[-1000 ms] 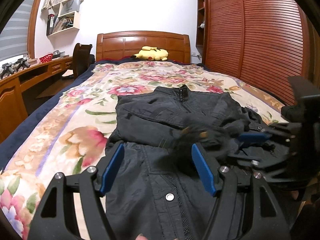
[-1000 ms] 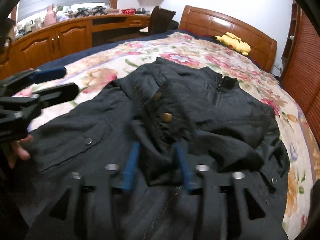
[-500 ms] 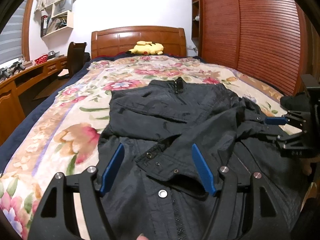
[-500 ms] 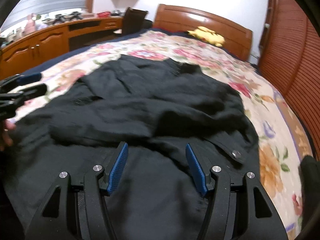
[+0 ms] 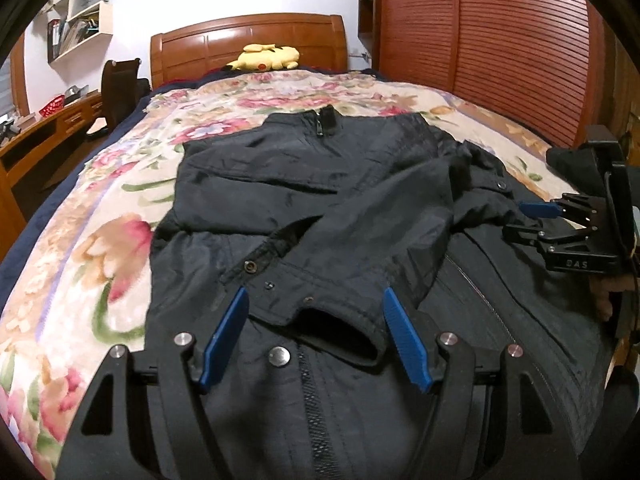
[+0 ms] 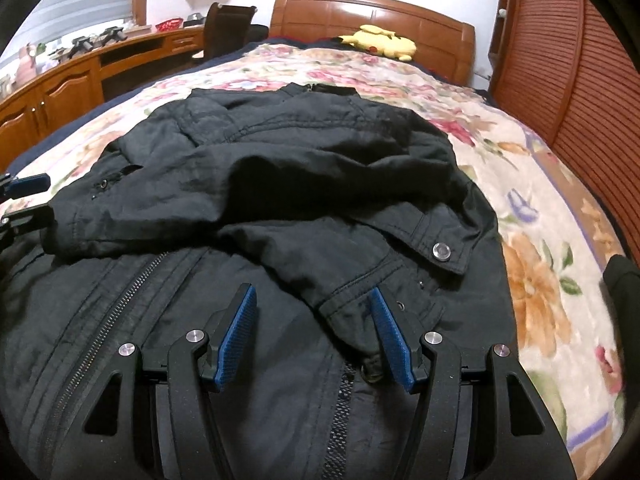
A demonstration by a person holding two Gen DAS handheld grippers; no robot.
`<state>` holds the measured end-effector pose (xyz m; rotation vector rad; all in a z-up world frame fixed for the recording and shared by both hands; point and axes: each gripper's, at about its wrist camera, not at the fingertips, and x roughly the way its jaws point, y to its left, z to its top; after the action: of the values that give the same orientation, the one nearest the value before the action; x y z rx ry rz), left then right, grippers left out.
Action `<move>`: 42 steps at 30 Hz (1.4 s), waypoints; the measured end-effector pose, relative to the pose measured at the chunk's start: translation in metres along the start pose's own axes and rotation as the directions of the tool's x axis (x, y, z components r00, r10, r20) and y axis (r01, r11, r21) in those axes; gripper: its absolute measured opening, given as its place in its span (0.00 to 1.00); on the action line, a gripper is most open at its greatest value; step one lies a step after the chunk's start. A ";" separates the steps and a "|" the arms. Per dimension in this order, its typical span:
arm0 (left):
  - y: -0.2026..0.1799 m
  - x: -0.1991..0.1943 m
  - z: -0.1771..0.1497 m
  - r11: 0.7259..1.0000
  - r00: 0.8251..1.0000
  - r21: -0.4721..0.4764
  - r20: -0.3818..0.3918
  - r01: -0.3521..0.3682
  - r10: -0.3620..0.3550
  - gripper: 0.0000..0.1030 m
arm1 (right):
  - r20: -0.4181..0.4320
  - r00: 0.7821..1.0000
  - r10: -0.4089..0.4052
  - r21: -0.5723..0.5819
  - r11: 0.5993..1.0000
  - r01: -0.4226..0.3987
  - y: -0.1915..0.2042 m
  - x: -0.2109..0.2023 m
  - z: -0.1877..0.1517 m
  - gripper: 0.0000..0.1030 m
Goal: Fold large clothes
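Note:
A large black jacket [image 5: 320,184] lies front up on the floral bed, collar toward the headboard; it also shows in the right wrist view [image 6: 304,168]. Both sleeves are folded across the chest, one cuff [image 5: 320,312] near the left side, the other cuff [image 6: 360,300] near the right. My left gripper [image 5: 314,336] is open and empty, hovering over the left cuff. My right gripper [image 6: 312,332] is open and empty over the right cuff; it also shows from the side in the left wrist view [image 5: 532,220].
The floral bedspread [image 5: 100,248] surrounds the jacket. A yellow plush toy [image 5: 264,58] lies by the wooden headboard [image 5: 248,40]. A slatted wooden wardrobe [image 5: 500,48] stands on the right, a wooden desk [image 6: 72,80] and chair [image 6: 228,28] on the left.
A second ago my right gripper held a sleeve cuff over the jacket. It has let go and opened, the sleeve now lies across the chest, and both grippers have drawn back toward the hem.

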<state>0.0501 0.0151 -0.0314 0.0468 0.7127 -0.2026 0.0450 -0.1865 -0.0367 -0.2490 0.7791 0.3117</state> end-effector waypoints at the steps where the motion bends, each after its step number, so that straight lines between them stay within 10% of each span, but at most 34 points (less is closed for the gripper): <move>1: -0.001 0.001 -0.001 1.000 1.000 0.000 -0.007 0.005 -0.005 0.67 | -0.003 1.000 0.000 -0.001 1.000 0.000 0.000 0.002 0.000 0.59; 11: -0.005 0.001 -0.003 1.000 1.000 0.018 -0.025 -0.003 0.004 0.64 | -0.017 0.998 -0.053 -0.045 0.998 0.052 0.012 0.013 -0.007 0.60; 20: -0.030 -0.006 -0.005 0.985 0.999 0.171 -0.020 -0.032 0.036 0.03 | -0.013 0.998 -0.061 -0.046 0.997 0.061 0.014 0.013 -0.008 0.60; 29: 0.000 -0.074 0.022 0.980 0.983 0.142 0.140 -0.141 0.121 0.00 | -0.026 0.995 -0.092 -0.069 0.994 0.090 0.017 0.016 -0.009 0.60; 42: 0.018 -0.088 0.015 0.989 0.987 0.093 0.119 -0.119 0.107 0.12 | 0.003 1.000 -0.025 -0.001 1.000 0.025 0.002 0.001 -0.004 0.60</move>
<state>-0.0011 0.0462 0.0369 0.1697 0.5844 -0.1309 0.0429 -0.1860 -0.0402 -0.2586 0.7722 0.2889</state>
